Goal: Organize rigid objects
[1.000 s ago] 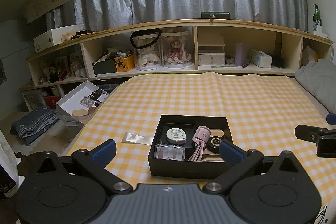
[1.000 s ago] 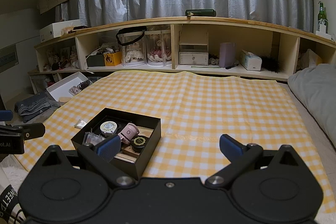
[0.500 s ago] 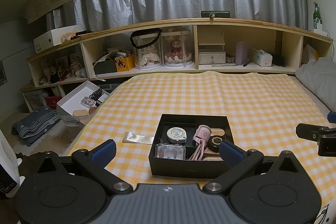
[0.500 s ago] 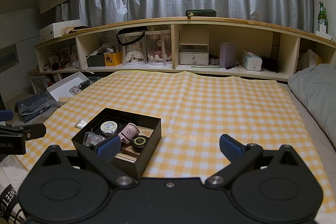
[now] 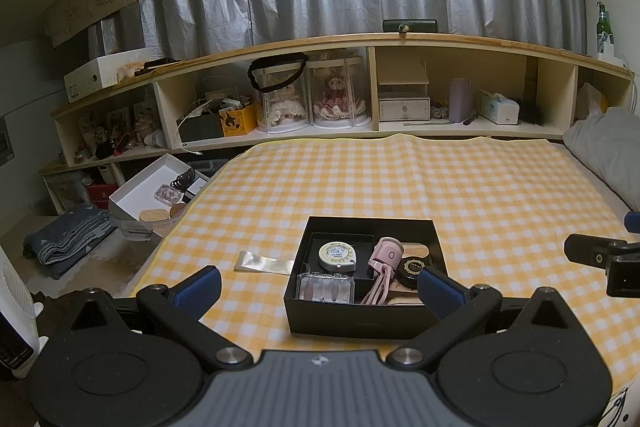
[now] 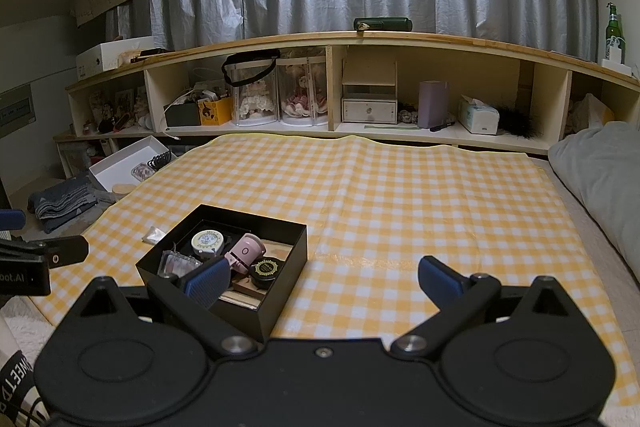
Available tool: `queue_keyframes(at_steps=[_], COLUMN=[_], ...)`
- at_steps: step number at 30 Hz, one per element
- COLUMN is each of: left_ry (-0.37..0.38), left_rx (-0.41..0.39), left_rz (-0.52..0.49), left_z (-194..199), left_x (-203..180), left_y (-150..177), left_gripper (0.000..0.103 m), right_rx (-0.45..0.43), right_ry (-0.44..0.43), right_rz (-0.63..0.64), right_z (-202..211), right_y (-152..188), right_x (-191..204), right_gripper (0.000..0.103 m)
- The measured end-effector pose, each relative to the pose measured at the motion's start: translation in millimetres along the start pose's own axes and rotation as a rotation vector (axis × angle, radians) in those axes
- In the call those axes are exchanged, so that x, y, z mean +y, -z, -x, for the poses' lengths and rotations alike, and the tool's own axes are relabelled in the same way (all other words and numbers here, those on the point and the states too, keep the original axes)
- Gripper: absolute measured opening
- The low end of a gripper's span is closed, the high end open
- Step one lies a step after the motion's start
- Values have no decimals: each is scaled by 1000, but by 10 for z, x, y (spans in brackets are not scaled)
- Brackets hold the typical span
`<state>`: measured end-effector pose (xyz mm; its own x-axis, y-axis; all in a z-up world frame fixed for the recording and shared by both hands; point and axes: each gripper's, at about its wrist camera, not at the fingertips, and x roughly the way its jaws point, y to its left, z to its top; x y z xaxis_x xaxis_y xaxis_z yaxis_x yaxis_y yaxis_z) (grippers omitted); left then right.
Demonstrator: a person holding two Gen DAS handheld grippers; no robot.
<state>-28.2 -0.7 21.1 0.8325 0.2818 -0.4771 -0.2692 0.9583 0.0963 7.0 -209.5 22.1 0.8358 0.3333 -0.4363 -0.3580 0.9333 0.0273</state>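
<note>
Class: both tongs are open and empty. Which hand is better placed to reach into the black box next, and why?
Left, probably. The black box sits centred between the left tongs, straight ahead. From the right tongs it lies off to the left, behind the left finger.

1 open black cardboard box (image 5: 362,323) holding 1 round white tape measure (image 5: 337,256), 1 pink plastic eyelash curler (image 5: 383,267), 1 clear plastic case (image 5: 325,288), 1 black round jar w/ gold trim (image 5: 413,268); 1 silver foil strip (image 5: 262,262) beside it; 2 doll display cases (image 5: 310,99) on shelf

The black box (image 5: 362,323) sits slightly lower in the left view.
</note>
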Motion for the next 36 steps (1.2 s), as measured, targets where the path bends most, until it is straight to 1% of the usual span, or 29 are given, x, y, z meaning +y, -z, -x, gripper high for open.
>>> queue_keyframes(at_steps=[36], left_ry=[-2], left_rx=[2], left_rz=[-5], left_z=[12], left_x=[20], left_y=[17], left_gripper=[103], right_rx=[2], right_ry=[-1], right_rz=[2], right_z=[-6], right_y=[-8], right_x=[-8], right_gripper=[101])
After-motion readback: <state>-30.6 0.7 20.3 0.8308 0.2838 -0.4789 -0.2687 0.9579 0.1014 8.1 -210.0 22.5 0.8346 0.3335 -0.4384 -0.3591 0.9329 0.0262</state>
